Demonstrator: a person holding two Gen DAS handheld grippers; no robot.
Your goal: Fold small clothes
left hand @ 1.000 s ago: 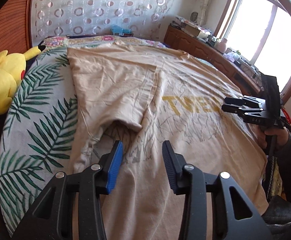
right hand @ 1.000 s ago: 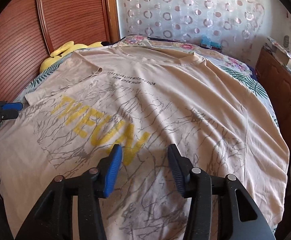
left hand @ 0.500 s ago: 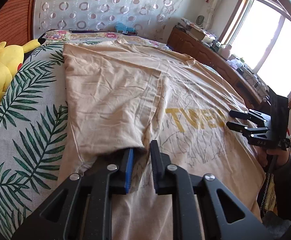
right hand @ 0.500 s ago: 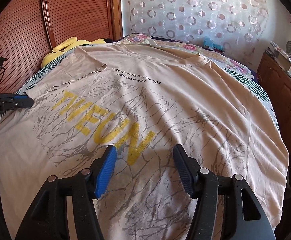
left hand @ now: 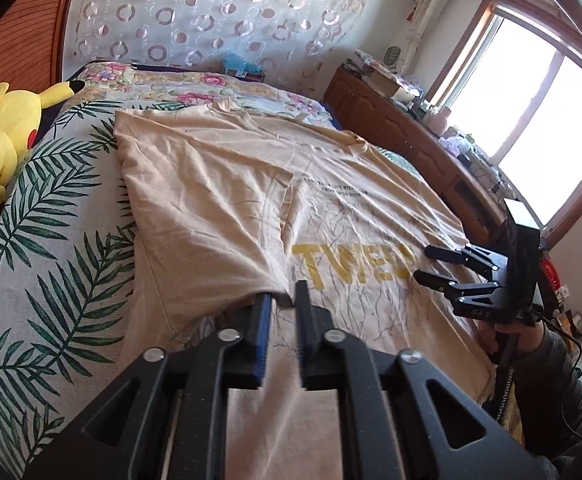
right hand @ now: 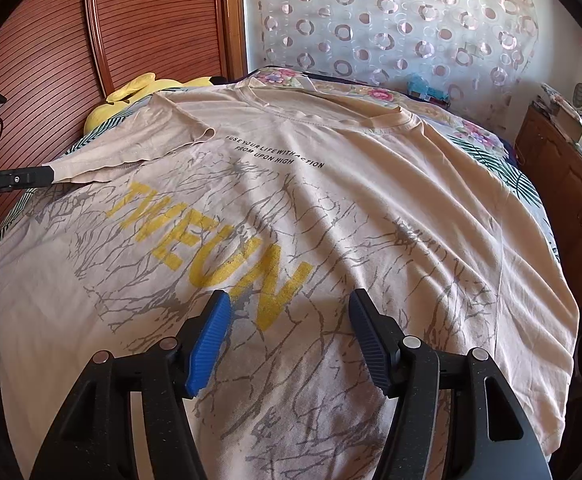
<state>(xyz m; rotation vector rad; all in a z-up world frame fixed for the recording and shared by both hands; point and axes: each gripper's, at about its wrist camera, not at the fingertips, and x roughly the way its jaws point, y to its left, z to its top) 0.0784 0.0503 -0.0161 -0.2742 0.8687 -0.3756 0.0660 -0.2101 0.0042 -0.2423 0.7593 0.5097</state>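
Two tongs differ: my left tongs (left hand: 279,308) clamp the sleeve hem (left hand: 269,286) at lower centre, my right tongs (right hand: 289,334) gape idle, so I should pull flat.

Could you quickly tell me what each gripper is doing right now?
Left gripper: shut on the folded-over sleeve edge of the beige printed T-shirt.
Right gripper: open, holding nothing.

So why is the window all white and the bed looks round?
Left wrist view: the window is blown out by daylight. Right wrist view: fisheye distortion bulges the T-shirt and bends the wooden headboard; dark corners are the lens edge.
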